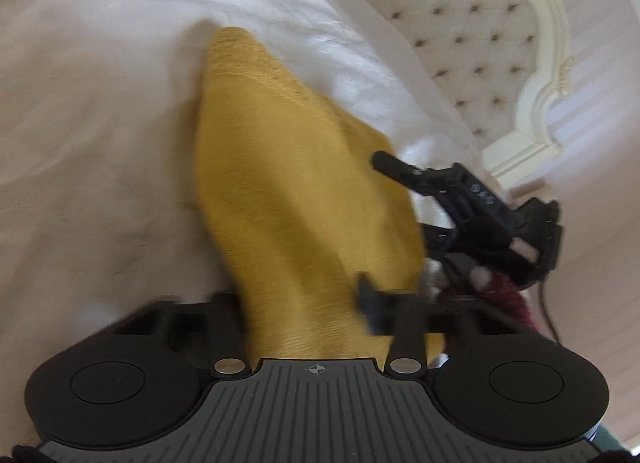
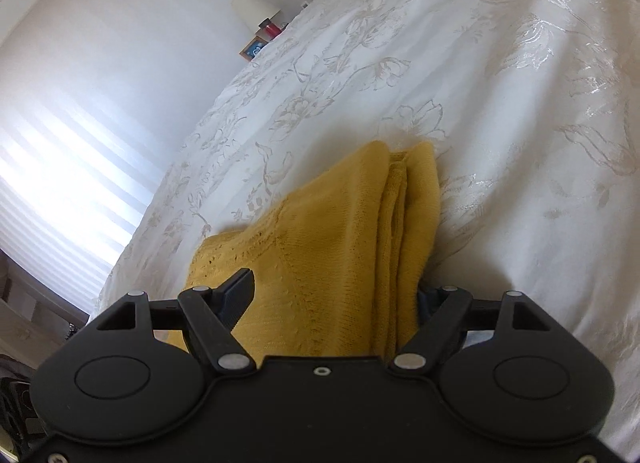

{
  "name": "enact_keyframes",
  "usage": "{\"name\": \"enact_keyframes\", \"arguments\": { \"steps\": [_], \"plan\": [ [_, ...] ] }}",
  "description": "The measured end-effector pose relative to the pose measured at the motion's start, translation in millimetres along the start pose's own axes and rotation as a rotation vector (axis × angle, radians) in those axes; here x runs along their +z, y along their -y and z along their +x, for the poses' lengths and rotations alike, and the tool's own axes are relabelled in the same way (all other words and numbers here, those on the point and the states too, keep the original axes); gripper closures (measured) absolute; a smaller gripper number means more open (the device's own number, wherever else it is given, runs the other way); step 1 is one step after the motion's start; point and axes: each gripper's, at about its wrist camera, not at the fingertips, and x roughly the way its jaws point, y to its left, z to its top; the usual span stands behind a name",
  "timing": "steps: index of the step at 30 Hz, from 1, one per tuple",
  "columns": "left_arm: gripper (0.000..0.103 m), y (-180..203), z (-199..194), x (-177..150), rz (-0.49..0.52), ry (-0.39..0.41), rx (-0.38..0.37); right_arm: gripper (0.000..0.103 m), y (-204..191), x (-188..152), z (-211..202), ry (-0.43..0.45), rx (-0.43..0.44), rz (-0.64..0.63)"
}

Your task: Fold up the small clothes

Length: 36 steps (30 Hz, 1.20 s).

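Left wrist view, garment: a mustard-yellow knitted garment (image 1: 288, 191) lies on the white bedspread (image 1: 80, 143), reaching from the near edge of the left gripper (image 1: 304, 307) away to a rounded tip at the far middle.
Left wrist view, left tongs: blurred; one dark finger (image 1: 370, 303) shows on the right over the knit, the other is hidden by the cloth. The tongs are drawn narrow with the yellow fabric between them, so they pinch the garment.
Left wrist view, right tool: the right gripper (image 1: 404, 223) comes in from the right, one long finger lying at the garment's right edge.
Left wrist view, background: a tufted headboard (image 1: 452, 23) with a carved cream frame (image 1: 544, 75) stands far right.
Right wrist view, garment: the same garment (image 2: 320, 247) sits folded in layers, its stacked edges running away from the camera, on the flower-patterned bedspread (image 2: 500, 103).
Right wrist view, right tongs: the right gripper (image 2: 328, 295) stands wide, its left finger (image 2: 240, 295) resting over the knit and the right one mostly hidden beside the fold; the fabric lies between them without being pinched.
Right wrist view, background: a lamp (image 2: 256, 7) stands far left.
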Motion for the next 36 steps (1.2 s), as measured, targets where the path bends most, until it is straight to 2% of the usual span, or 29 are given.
{"name": "enact_keyframes", "arguments": {
  "steps": [2, 3, 4, 7, 10, 13, 17, 20, 22, 23, 24, 25, 27, 29, 31, 33, 36],
  "plan": [
    [0.088, -1, 0, 1, -0.001, -0.003, 0.008, 0.037, -3, -1, -2, -0.002, -0.033, -0.009],
    [0.089, 1, -3, 1, -0.004, 0.004, 0.018, 0.057, -6, -1, -2, -0.009, -0.072, -0.021],
    [0.09, 5, -6, 1, 0.003, 0.011, 0.034, 0.065, -10, -2, -2, -0.015, -0.092, -0.028],
    [0.09, 25, -26, 0, 0.077, 0.053, 0.077, 0.069, -32, -5, -10, -0.001, -0.144, -0.078],
    [0.09, 35, -58, -1, 0.123, 0.077, 0.112, 0.07, -60, -9, -22, 0.008, -0.123, -0.107],
    [0.09, 34, -97, -6, 0.125, 0.11, 0.137, 0.07, -90, -20, -32, 0.007, -0.086, -0.142],
    [0.09, 34, -140, -21, 0.15, 0.136, 0.206, 0.071, -124, -41, -37, 0.001, 0.027, -0.152],
    [0.087, 22, -150, -40, 0.138, 0.087, 0.241, 0.071, -136, -61, -37, -0.013, 0.096, -0.127],
    [0.082, 4, -138, -55, 0.115, 0.034, 0.322, 0.067, -134, -74, -27, -0.017, 0.072, -0.11],
    [0.082, -7, -130, -61, 0.093, 0.0, 0.338, 0.065, -129, -81, -22, -0.012, 0.012, -0.1],
    [0.08, -17, -126, -66, 0.062, -0.004, 0.324, 0.061, -121, -86, -15, -0.025, -0.041, -0.077],
    [0.08, -24, -126, -71, 0.027, 0.021, 0.291, 0.052, -111, -91, -10, -0.054, -0.06, -0.04],
    [0.079, -33, -127, -74, -0.04, 0.061, 0.243, 0.042, -91, -101, -10, -0.117, -0.028, 0.082],
    [0.078, -38, -125, -71, -0.082, 0.068, 0.217, 0.04, -80, -109, -23, -0.133, 0.034, 0.154],
    [0.076, -39, -123, -66, -0.073, 0.058, 0.204, 0.032, -81, -111, -35, -0.154, 0.034, 0.139],
    [0.074, -38, -122, -63, -0.059, 0.045, 0.193, 0.031, -83, -115, -46, -0.195, 0.043, 0.119],
    [0.072, -39, -123, -66, -0.06, 0.042, 0.179, 0.03, -85, -122, -52, -0.302, 0.027, 0.075]
  ]
}}
